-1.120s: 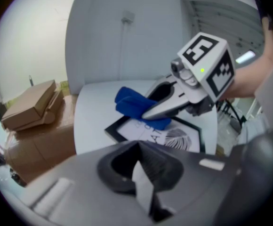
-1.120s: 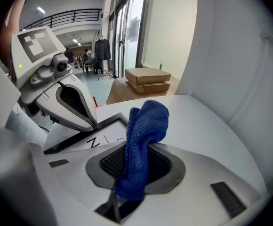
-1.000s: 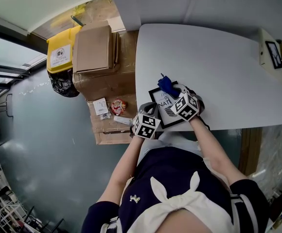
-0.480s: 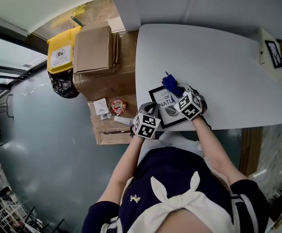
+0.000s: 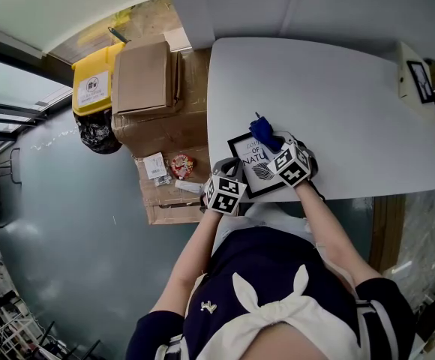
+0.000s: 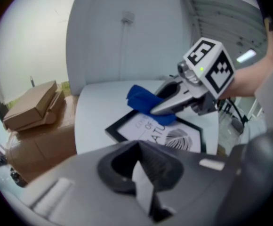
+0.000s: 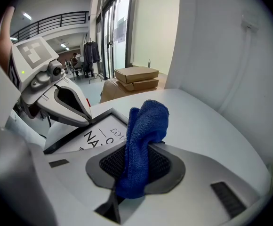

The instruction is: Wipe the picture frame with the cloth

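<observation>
The right hand-held gripper (image 7: 128, 178) clamps the blue cloth (image 7: 143, 126) over the picture frame (image 5: 249, 168)'s upper edge, low centre on the white worktop (image 5: 337, 96). The left hand-held gripper (image 6: 141, 185), jaws together and empty, sits at the frame's lower-left corner

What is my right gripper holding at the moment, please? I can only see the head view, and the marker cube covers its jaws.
Observer: In its own view, the right gripper is shut on a blue cloth, which stands folded up out of the jaws.
Operator: Thank you. Is the cloth on the picture frame?
Observer: The left gripper view shows the cloth over the far corner of the picture frame, and it looks to be touching it.
Operator: And where is the left gripper, please?
Observer: In the right gripper view, the left gripper has its jaws together, with the tips at the frame's black edge. I cannot tell whether they pinch it.
</observation>
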`<move>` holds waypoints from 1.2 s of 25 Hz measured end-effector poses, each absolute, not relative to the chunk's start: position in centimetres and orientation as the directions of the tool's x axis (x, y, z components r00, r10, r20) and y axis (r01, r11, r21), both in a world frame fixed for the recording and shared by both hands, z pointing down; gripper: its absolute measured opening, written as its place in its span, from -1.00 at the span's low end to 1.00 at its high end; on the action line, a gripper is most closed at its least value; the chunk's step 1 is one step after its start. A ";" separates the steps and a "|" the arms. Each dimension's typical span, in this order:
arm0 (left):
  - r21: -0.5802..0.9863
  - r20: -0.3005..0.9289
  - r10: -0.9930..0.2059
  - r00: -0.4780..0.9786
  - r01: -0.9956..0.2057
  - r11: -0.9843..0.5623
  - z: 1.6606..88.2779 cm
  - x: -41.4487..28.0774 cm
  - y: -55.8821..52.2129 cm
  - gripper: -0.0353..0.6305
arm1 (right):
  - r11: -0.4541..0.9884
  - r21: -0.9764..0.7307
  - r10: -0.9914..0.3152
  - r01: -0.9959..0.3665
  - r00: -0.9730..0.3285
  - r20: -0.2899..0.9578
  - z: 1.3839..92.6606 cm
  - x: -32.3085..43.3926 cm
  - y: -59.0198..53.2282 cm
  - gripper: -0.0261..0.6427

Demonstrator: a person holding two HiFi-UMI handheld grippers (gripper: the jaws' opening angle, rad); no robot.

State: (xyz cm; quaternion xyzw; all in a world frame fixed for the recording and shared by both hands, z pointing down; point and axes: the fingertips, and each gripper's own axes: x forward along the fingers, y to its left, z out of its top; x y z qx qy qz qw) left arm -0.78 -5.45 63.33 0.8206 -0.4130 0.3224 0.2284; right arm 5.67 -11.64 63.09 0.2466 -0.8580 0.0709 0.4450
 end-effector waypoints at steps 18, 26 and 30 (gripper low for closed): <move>0.084 0.728 -0.535 0.429 -0.830 -0.551 63.5 -0.8 -5.5 -0.89 | 0.851 0.052 -0.352 -0.522 -0.494 0.795 63.3 6.4 -9.9 -0.65; 0.090 0.735 -0.528 0.426 -0.832 -0.547 63.4 -0.8 -5.6 -0.89 | 0.849 0.057 -0.357 -0.525 -0.490 0.795 63.3 6.4 -9.9 -0.65; 0.085 0.735 -0.533 0.419 -0.836 -0.541 63.4 -0.8 -5.6 -0.89 | 0.844 0.053 -0.365 -0.534 -0.497 0.787 63.2 6.3 -9.9 -0.65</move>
